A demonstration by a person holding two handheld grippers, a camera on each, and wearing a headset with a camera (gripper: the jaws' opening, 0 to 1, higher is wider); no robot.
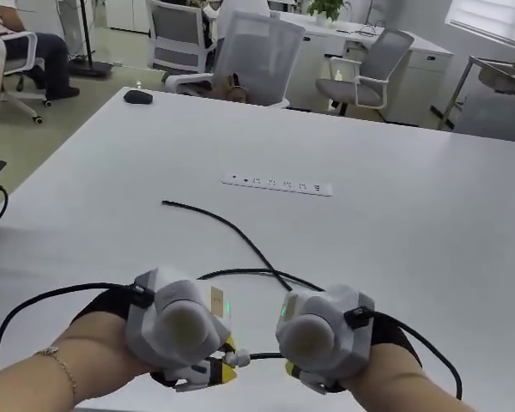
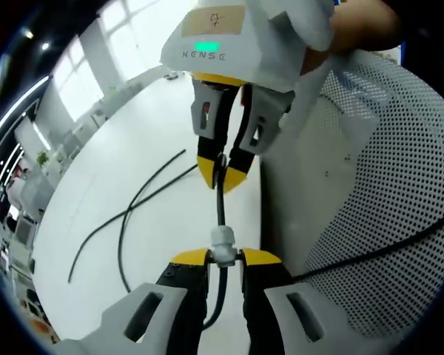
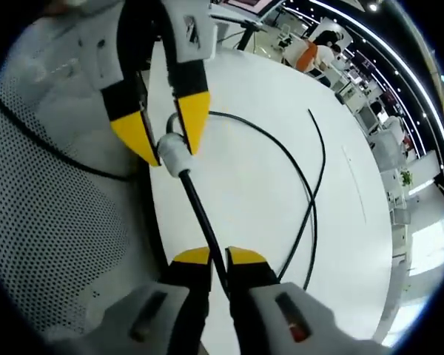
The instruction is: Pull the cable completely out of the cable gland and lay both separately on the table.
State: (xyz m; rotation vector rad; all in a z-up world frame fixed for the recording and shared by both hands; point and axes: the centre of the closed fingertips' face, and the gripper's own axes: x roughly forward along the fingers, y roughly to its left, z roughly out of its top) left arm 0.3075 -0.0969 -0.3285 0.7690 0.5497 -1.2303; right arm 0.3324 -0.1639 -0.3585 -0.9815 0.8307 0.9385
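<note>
Over the near edge of the tabletop [image 1: 395, 240], the left claw [image 2: 223, 257] clamps the white cable gland [image 2: 223, 238] and the right claw [image 3: 212, 260] pinches the black cable [image 3: 196, 207] just beside it. The cable runs through the gland, its slack looping across the tabletop. "KENSE" is printed on the right claw's housing [image 2: 266, 52]; its tan sticker [image 2: 218, 18] is unreadable.

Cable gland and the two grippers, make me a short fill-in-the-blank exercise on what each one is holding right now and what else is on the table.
1. The jaws of the left gripper are shut on the white ____.
2. The jaws of the right gripper are shut on the black ____ that runs out of it.
3. Farther back on the table, beyond both grippers, lies a white ____ with a row of sockets.

Missing words: cable gland; cable; power strip.
</note>
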